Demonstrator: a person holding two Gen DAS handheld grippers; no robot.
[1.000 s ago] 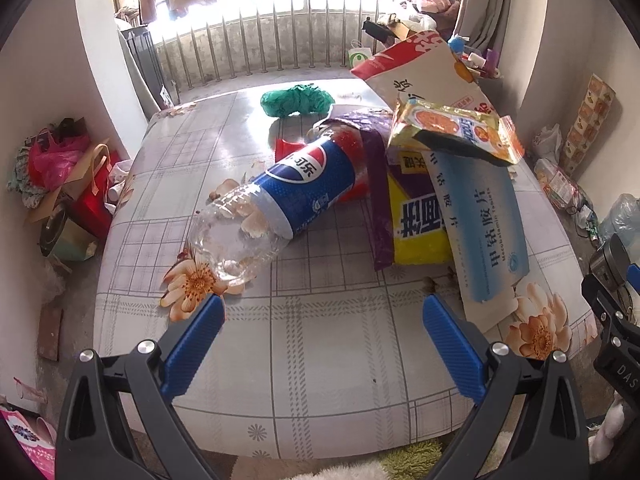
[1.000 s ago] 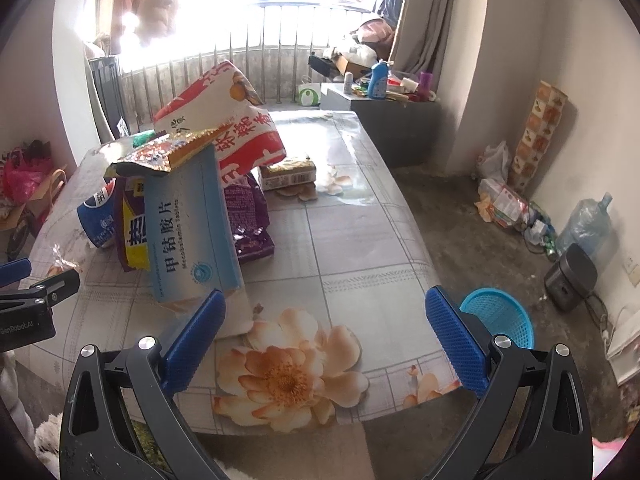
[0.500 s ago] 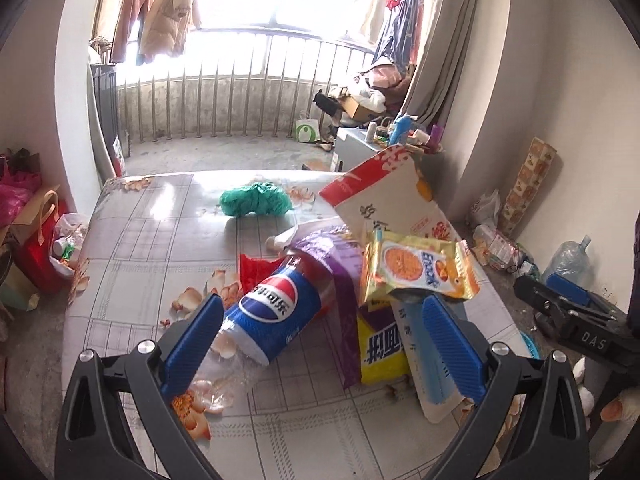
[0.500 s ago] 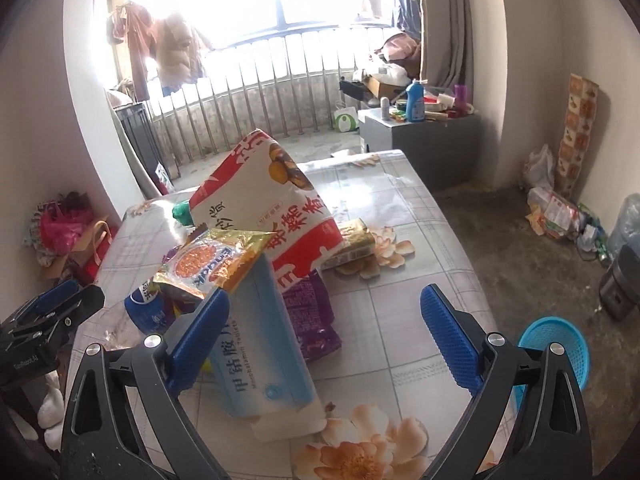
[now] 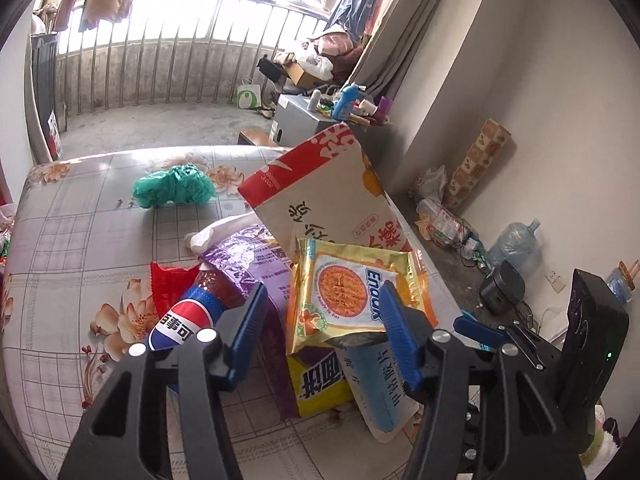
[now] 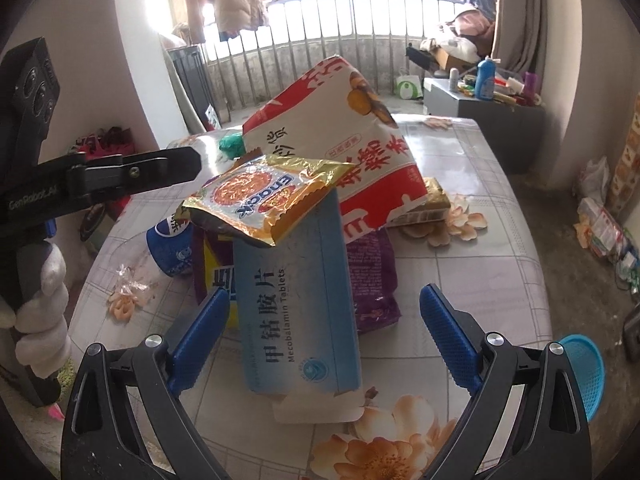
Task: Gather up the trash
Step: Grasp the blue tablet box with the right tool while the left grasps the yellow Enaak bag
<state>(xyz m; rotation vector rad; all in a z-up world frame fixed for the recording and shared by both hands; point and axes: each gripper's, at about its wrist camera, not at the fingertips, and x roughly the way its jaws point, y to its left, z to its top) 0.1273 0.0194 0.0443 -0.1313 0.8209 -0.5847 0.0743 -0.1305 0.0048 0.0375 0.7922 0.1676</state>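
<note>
The trash lies heaped near the right edge of the table [image 6: 460,264], which carries a flowered cloth. A gold snack packet [image 6: 264,200] rests on top of a blue tablet box [image 6: 296,304]; the box leans against a large red-and-white bag [image 6: 360,152], which props the stack up. A cola bottle [image 5: 188,316], a purple wrapper [image 6: 372,272] and a yellow pack [image 5: 320,384] lie beneath, and a green bag [image 5: 172,188] sits apart, farther back.

Left gripper [image 5: 320,340]: fingers apart, holding nothing, lined up on either side of the snack packet, probably because the topmost piece lifts off without disturbing the pile.

Right gripper [image 6: 324,340]: fingers wide apart, empty, framing the tablet box from the near edge.

A blue basket [image 6: 584,376] stands on the floor to the right, the likely destination
</note>
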